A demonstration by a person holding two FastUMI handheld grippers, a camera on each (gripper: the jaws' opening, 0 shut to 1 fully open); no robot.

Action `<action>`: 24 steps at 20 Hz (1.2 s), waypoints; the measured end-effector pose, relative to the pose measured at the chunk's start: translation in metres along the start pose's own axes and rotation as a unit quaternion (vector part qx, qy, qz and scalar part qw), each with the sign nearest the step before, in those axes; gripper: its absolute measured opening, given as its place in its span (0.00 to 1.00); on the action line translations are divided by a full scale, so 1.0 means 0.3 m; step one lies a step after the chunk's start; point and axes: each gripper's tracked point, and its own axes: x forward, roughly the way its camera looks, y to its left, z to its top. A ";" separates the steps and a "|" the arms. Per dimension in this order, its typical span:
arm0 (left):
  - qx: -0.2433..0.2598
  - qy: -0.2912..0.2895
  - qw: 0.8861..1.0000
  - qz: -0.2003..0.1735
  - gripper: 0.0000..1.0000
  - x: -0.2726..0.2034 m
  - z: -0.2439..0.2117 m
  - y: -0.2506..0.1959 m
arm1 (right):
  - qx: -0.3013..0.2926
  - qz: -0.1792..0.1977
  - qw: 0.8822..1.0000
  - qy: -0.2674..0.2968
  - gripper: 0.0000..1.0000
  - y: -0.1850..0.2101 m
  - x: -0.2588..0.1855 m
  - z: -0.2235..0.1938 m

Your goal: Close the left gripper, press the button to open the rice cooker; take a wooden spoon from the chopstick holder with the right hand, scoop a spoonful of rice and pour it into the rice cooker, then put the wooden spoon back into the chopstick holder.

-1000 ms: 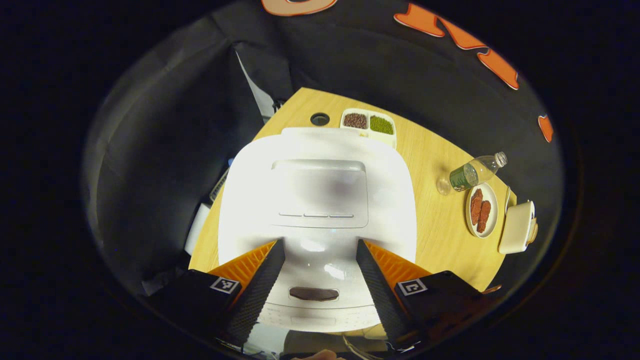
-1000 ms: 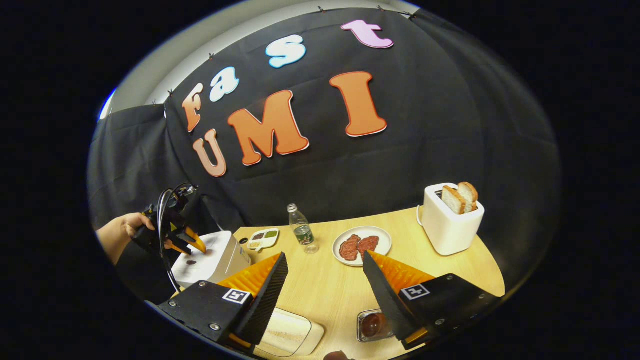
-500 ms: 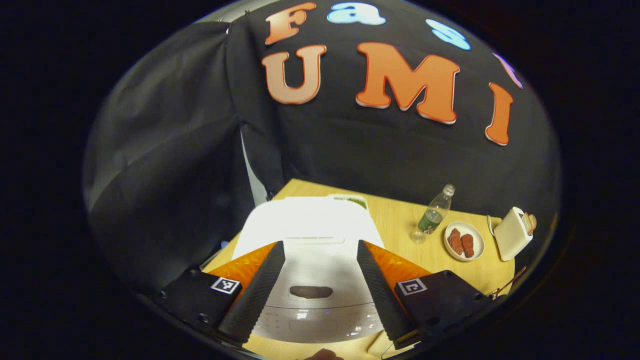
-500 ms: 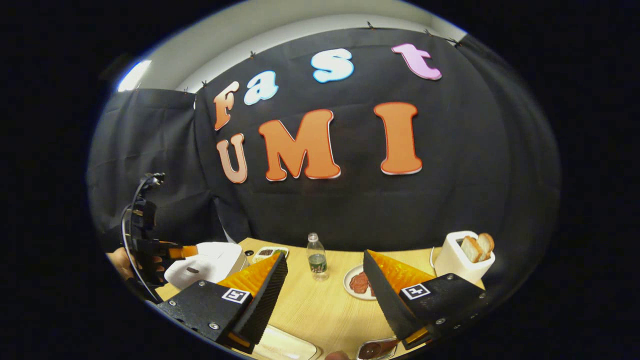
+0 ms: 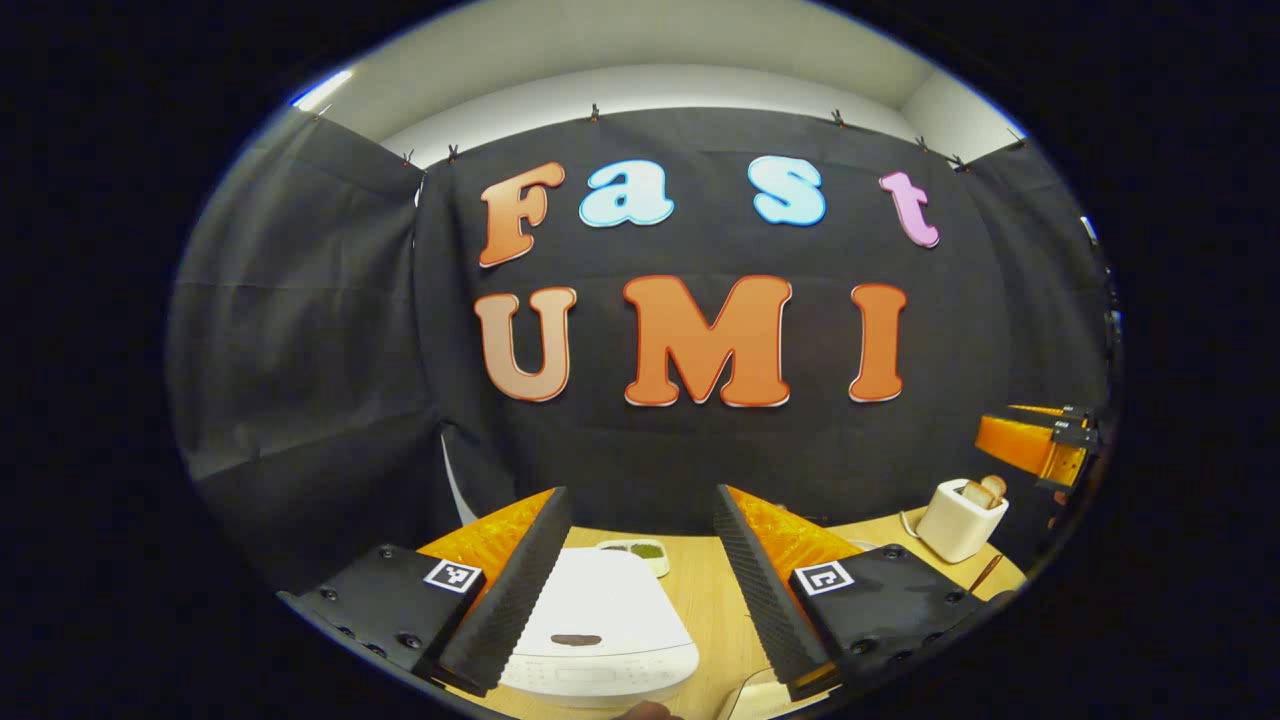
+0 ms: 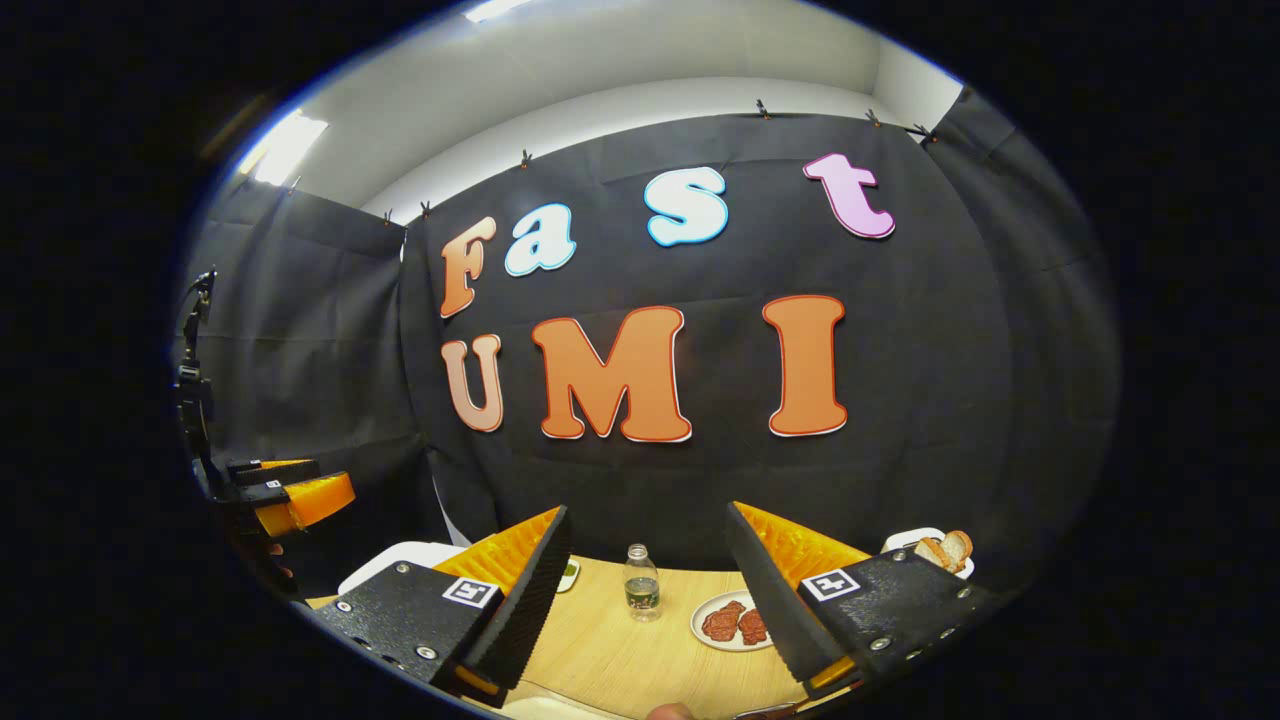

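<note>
Low in the left gripper view, the left gripper (image 5: 640,590) has its two fingers wide apart. Nothing is between them and they touch nothing. Under the gap, near the bottom middle of the frame, sits the white rice cooker (image 5: 600,630) on the wooden table (image 5: 715,610). Its lid is down. A small dark button (image 5: 576,639) shows on the front of the lid, close to the left finger's lower end. Just behind the cooker is a little white tray (image 5: 640,552) with green bits in it. At the right of the frame stands a white toaster (image 5: 960,518) with bread poking out the top. Above it, at the far right edge, I can see the other gripper held up in the air.

Along the bottom of the right gripper view, the right gripper (image 6: 648,590) is spread wide too. It holds nothing and touches nothing. Between its fingers, farther off on the table, stands a small plastic bottle (image 6: 640,583). To the right of the bottle is a white plate (image 6: 735,621) with two reddish pieces of food on it. A corner of the rice cooker peeks out at the lower left, behind the left finger. The toaster top shows at the lower right. The other gripper hangs in the air at the far left edge.
</note>
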 end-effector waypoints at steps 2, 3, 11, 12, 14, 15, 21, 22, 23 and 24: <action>-0.012 -0.022 1.000 -0.012 0.98 -0.020 0.047 -0.026 | -0.012 -0.009 1.000 0.000 0.95 -0.015 -0.009 -0.006; -0.012 -0.033 0.999 -0.017 0.96 -0.031 0.065 -0.033 | -0.013 -0.009 1.000 -0.002 0.95 -0.012 -0.017 -0.002; 0.010 -0.050 0.998 -0.044 0.97 -0.100 0.051 -0.127 | -0.025 -0.018 0.998 -0.053 0.94 0.010 -0.069 0.082; 0.009 -0.047 0.998 -0.043 0.96 -0.102 0.042 -0.128 | -0.027 -0.018 0.998 -0.057 0.95 0.013 -0.073 0.088; 0.012 -0.045 0.998 -0.044 0.98 -0.106 0.038 -0.136 | -0.027 -0.013 0.998 -0.061 0.95 0.024 -0.076 0.091; 0.015 -0.044 0.998 -0.044 1.00 -0.110 0.042 -0.134 | -0.025 -0.011 0.998 -0.059 0.95 0.030 -0.075 0.086; 0.030 -0.042 0.998 -0.042 1.00 -0.122 0.030 -0.148 | -0.029 -0.009 0.998 -0.054 0.95 0.047 -0.076 0.075; 0.033 -0.043 0.998 -0.043 1.00 -0.124 0.035 -0.149 | -0.030 -0.008 0.998 -0.055 0.95 0.051 -0.076 0.076; 0.034 -0.044 0.997 -0.043 1.00 -0.125 0.037 -0.152 | -0.031 -0.007 0.998 -0.055 0.95 0.055 -0.076 0.077; 0.031 -0.046 0.997 -0.044 0.99 -0.128 0.037 -0.153 | -0.032 -0.007 0.998 -0.055 0.95 0.058 -0.076 0.077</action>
